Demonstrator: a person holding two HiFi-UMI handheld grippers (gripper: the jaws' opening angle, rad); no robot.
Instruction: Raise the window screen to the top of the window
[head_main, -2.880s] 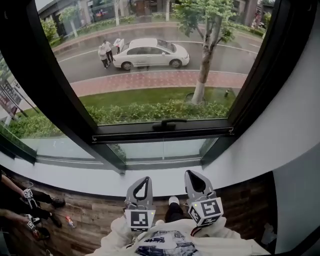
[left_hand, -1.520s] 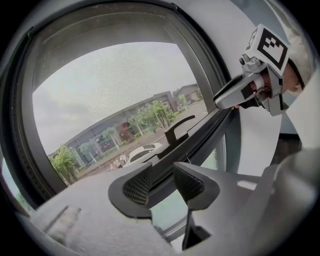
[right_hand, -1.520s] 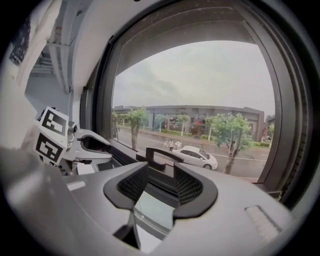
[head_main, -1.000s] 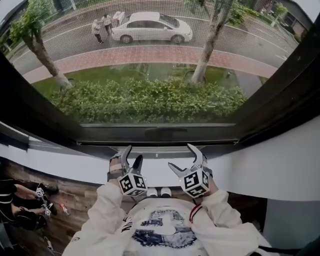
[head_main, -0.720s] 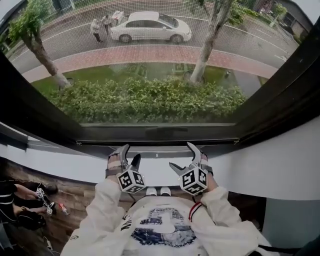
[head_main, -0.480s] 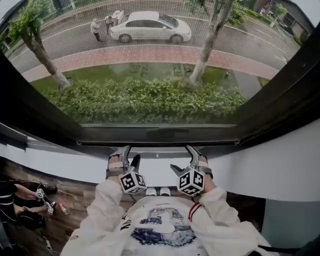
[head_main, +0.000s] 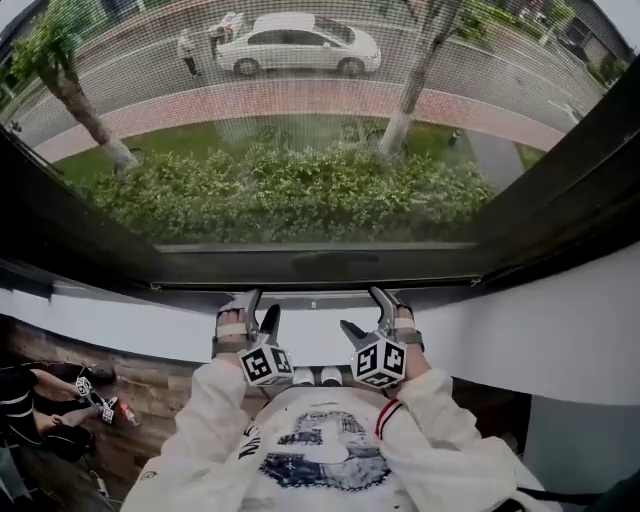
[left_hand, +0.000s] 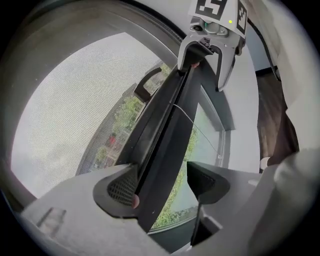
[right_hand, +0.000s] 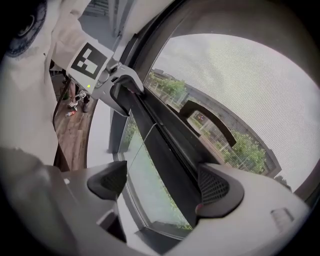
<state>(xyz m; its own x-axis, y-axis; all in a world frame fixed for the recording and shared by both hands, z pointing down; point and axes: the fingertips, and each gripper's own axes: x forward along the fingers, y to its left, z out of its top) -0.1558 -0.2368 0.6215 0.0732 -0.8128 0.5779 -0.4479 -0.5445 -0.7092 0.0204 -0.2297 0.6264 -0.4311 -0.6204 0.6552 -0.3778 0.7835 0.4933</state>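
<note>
Straddling the dark bottom rail under the window screen, my left gripper and right gripper sit side by side near its middle, just below the small handle. Neither is clamped. The left jaws have just been opening and the right ones just closing, with the rail between each pair: one pad lies against it and the other stands clear. The mesh is fully down, covering the glass to the rail, so the lift has not begun.

I take this rail for the screen's own pull bar, though through the wide lens I can't be sure it isn't the fixed frame. If it is the frame, squeezing and hauling would move nothing. Other risks are a shallow bite sliding off the smooth rail, one gripper rising faster so the screen racks and jams in its tracks, or a pad catching the mesh and tearing it.
</note>
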